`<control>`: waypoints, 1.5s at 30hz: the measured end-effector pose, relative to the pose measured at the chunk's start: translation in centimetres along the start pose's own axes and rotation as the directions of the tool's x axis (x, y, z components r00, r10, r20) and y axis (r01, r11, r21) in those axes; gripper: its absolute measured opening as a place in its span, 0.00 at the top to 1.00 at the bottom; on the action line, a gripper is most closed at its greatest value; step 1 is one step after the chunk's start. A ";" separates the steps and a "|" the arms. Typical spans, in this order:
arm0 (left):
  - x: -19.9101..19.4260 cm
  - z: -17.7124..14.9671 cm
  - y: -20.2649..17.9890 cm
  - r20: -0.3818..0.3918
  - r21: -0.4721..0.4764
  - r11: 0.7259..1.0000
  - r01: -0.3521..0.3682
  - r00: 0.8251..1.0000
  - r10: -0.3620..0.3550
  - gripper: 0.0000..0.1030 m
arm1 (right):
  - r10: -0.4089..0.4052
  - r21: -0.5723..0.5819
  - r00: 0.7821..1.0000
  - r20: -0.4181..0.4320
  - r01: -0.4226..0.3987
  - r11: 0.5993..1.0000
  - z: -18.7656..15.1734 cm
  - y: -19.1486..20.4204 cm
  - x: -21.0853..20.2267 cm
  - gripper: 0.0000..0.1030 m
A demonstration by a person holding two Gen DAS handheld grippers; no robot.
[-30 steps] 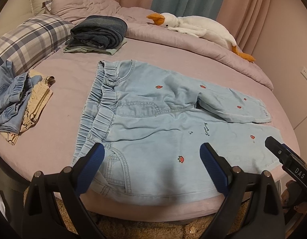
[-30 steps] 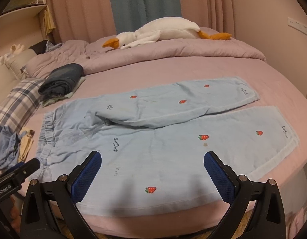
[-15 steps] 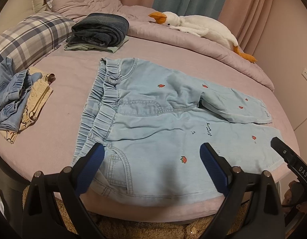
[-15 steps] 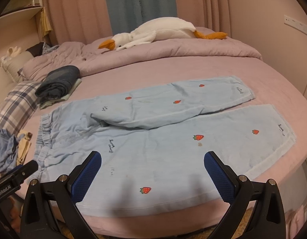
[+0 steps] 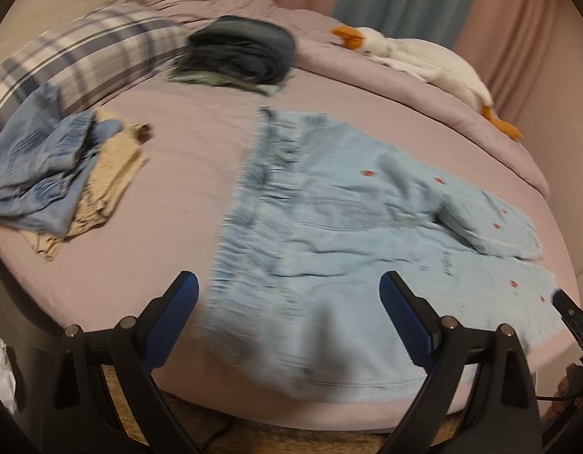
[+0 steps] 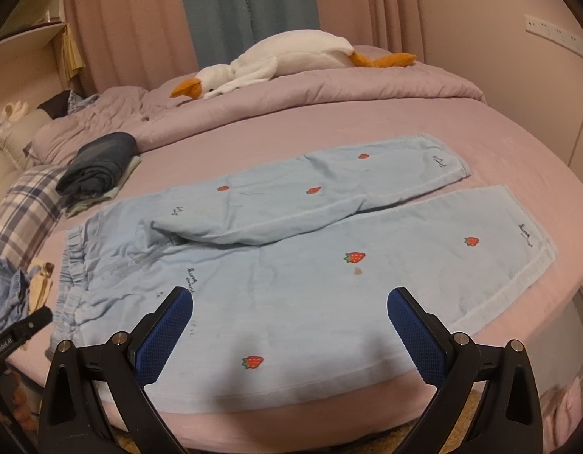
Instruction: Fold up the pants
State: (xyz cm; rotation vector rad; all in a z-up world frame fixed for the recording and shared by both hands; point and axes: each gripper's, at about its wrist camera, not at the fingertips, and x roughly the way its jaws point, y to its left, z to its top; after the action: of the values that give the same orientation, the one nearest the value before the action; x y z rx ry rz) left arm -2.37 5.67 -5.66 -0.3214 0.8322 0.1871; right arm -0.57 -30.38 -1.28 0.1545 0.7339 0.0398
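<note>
Light blue pants [image 5: 329,227] with small strawberry prints lie spread flat on the pink bed, waistband to the left, both legs running right; they also show in the right wrist view [image 6: 291,249]. My left gripper [image 5: 287,317] is open and empty, hovering at the bed's near edge by the waistband corner. My right gripper [image 6: 289,331] is open and empty above the near leg. The far leg [image 6: 310,193] lies slightly over the near one at the crotch.
A folded dark jeans stack [image 5: 242,53] sits behind the pants. A heap of blue and beige clothes [image 5: 57,174] lies left, by a plaid pillow [image 5: 79,56]. A plush goose [image 6: 284,60] rests on the rumpled quilt at the back. The bed edge [image 6: 291,401] is just below my grippers.
My left gripper has swung left and tilted, so the pants sit further right in its view, with motion blur. My right gripper has drifted slightly. Both stay open and the pants have not moved.
</note>
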 end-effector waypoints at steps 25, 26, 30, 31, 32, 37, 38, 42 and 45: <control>5.3 -1.2 4.6 -0.135 -0.231 0.963 0.139 0.976 -0.173 0.70 | -0.299 0.390 0.937 -0.183 0.348 0.852 0.4 -23.0 2.7 0.19; 4.9 -0.9 4.9 -0.125 -0.242 0.961 0.136 0.978 -0.170 0.70 | -0.309 0.395 0.932 -0.189 0.360 0.845 0.3 -23.6 2.9 0.19; 2.4 0.7 6.0 -0.057 -0.254 0.955 0.154 0.983 -0.174 0.70 | -0.306 0.403 0.927 -0.217 0.371 0.836 0.1 -24.8 3.6 0.34; 1.8 1.0 6.0 -0.047 -0.240 0.961 0.135 0.988 -0.150 0.70 | -0.294 0.406 0.930 -0.219 0.361 0.840 0.1 -24.9 4.1 0.38; 1.4 1.3 6.0 -0.035 -0.221 0.968 0.116 0.991 -0.127 0.70 | -0.293 0.401 0.931 -0.217 0.359 0.843 0.0 -24.7 3.9 0.38; 1.8 1.6 7.7 -0.063 -0.248 0.966 0.077 0.993 -0.096 0.70 | -0.250 0.427 0.951 -0.182 0.305 0.851 0.0 -24.1 4.1 0.78; 2.4 1.4 7.7 -0.083 -0.242 0.968 0.061 0.993 -0.083 0.70 | -0.253 0.431 0.952 -0.175 0.305 0.849 -0.4 -24.5 4.0 0.79; 4.3 0.1 8.8 -0.151 -0.263 0.965 0.004 0.988 -0.045 0.70 | -0.241 0.438 0.955 -0.173 0.294 0.849 -0.7 -25.2 4.1 0.80; 2.5 1.1 8.1 -0.093 -0.224 0.975 -0.002 0.996 -0.019 0.70 | -0.260 0.410 0.953 -0.157 0.302 0.861 0.0 -24.7 3.2 0.80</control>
State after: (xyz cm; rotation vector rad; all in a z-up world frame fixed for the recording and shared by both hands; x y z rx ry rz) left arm -2.30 13.74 -8.52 -0.5494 0.9049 0.2604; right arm 1.36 -54.52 -7.18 0.4699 0.8488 -0.4024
